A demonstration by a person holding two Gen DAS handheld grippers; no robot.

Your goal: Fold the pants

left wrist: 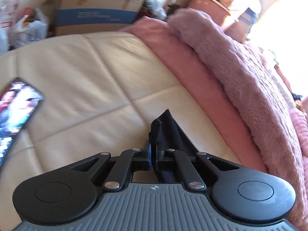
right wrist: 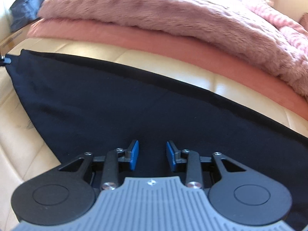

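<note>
The pants (right wrist: 107, 104) are dark navy and lie spread over a cream quilted cushion (right wrist: 25, 150). My right gripper (right wrist: 152, 154) is open, its blue pads (right wrist: 134, 154) just above the cloth with nothing between them. My left gripper (left wrist: 153, 152) is shut on a corner of the pants (left wrist: 165, 129), which sticks up between the fingers. That same gripper tip shows far left in the right wrist view (right wrist: 5, 60), holding the far corner of the cloth.
A pink blanket (left wrist: 192, 71) and a fluffy mauve throw (left wrist: 256, 80) lie along the cushion's (left wrist: 86, 80) right side. A phone (left wrist: 15, 105) with a lit screen lies on the left. Cardboard boxes (left wrist: 96, 13) and plastic bags (left wrist: 32, 27) stand behind.
</note>
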